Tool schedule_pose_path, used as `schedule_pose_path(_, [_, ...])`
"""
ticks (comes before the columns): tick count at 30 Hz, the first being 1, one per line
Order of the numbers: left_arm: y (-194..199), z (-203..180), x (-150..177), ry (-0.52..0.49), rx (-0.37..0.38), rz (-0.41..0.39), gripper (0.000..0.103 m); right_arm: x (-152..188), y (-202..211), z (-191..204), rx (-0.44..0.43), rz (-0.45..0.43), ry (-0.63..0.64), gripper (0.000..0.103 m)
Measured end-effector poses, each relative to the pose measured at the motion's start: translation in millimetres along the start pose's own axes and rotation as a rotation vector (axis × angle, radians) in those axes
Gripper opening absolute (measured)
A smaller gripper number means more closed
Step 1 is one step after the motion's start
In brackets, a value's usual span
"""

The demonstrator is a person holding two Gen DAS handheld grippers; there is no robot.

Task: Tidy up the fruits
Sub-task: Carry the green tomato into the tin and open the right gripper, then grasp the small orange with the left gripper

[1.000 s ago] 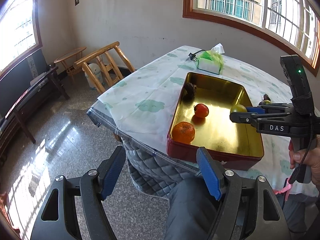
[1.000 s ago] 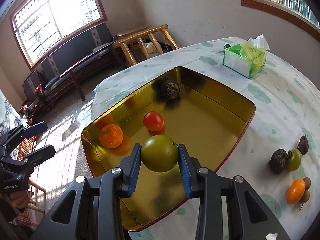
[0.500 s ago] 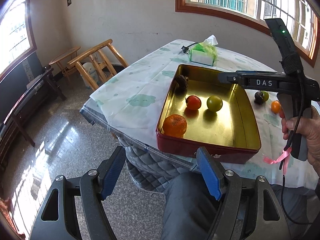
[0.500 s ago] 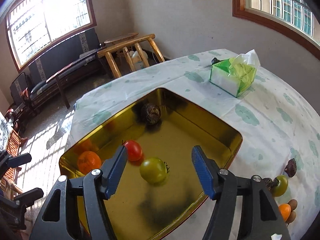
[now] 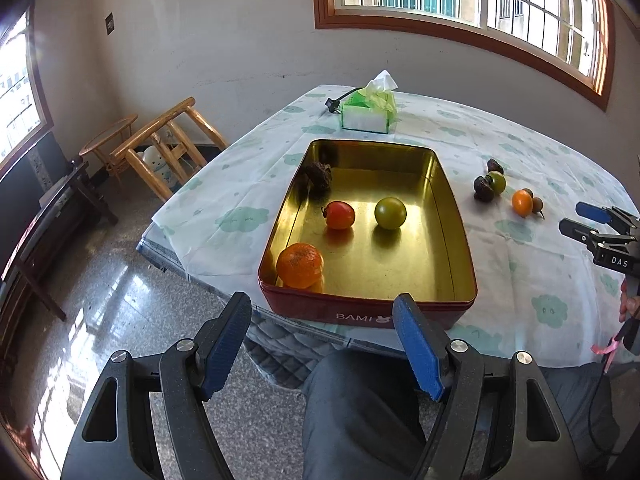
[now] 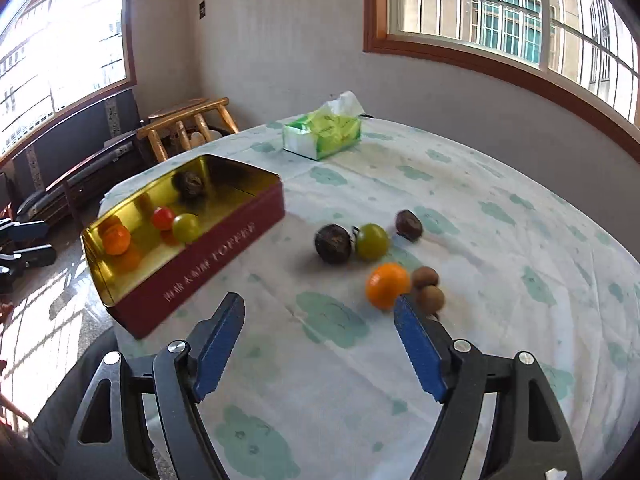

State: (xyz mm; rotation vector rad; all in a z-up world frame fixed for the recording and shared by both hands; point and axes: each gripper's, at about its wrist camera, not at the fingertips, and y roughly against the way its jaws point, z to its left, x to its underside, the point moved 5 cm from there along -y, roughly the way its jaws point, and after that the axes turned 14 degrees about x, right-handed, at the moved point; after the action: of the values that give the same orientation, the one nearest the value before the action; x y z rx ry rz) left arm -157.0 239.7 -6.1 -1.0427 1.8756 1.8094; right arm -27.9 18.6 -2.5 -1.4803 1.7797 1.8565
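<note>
- The right gripper has just been opening; its jaws stand wide with nothing between them, above bare tablecloth near the loose fruit.
- The left gripper is likewise wide and empty, held off the near edge of the table in front of the tin.
- Count inside the tin: four pieces, namely one mandarin, one red tomato, one green tomato and one dark wrinkled fruit.
- Count on the cloth: six pieces, namely one small orange, one green tomato, two dark wrinkled fruits and two small brown fruits, one just behind the other.
- Risk: the small orange appears to touch the brown pair; closing on it may nudge them into rolling.
- Risk: the nearer dark fruit and the loose green tomato sit touching, so one pinch may catch both or knock one away.
- Risk: round fruit could roll on the cloth towards the table edge.
- Risk: the right-wrist view is blurred, so aim may be off.
- One tissue box stands well clear.
</note>
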Motion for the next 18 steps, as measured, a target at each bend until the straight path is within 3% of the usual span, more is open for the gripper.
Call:
schedule_pose_path(8, [-4,-36,-11,-0.099,-0.006,0.008,0.074,69,-29,-134,0.271,0.205,-0.134,0.078])
schedule_pose_path(10, [-7,-46,-14,-0.123,-0.005,0.012,0.074,77,-33,-152,0.308,0.234,-0.139,0.088])
schedule_pose_path(12, [-11,-57,-18,-0.146,0.0,0.017,0.074,84,-35,-166,0.348,0.245,-0.135,0.091])
schedule_pose_path(16, [-22,-83,-26,-0.191,0.033,0.036,0.074,94,-39,-181,0.337,0.246,-0.178,0.102])
schedule_pose_path(18, [-29,-98,-31,-0.21,0.067,0.049,0.074,97,-41,-184,0.306,0.243,-0.217,0.102])
